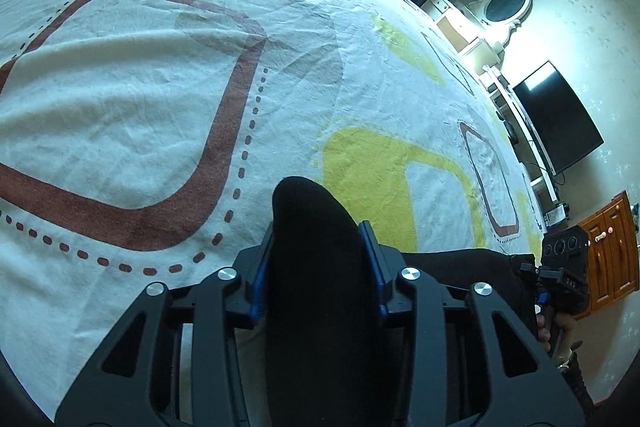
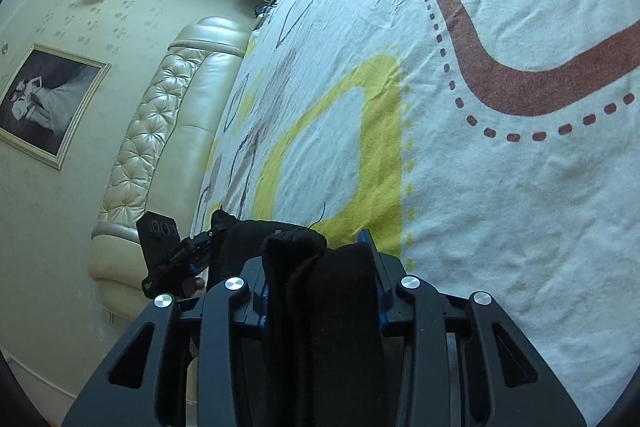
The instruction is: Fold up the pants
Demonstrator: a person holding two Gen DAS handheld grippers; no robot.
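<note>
The black pants [image 1: 316, 267] are bunched between the blue-padded fingers of my left gripper [image 1: 318, 259], which is shut on them above the bed. A stretch of the black fabric [image 1: 460, 259] runs right to my right gripper [image 1: 560, 275], seen at the right edge. In the right wrist view my right gripper [image 2: 320, 267] is shut on a thick fold of the pants [image 2: 328, 307]. The fabric [image 2: 248, 235] runs left to my left gripper [image 2: 180, 255]. Most of the pants hang hidden below both grippers.
The bed is covered by a white sheet [image 1: 160, 87] with brown and yellow shapes. A padded cream headboard [image 2: 160, 131] stands at one end. A black TV [image 1: 556, 119], a white shelf and a wooden cabinet [image 1: 608, 251] line the far wall.
</note>
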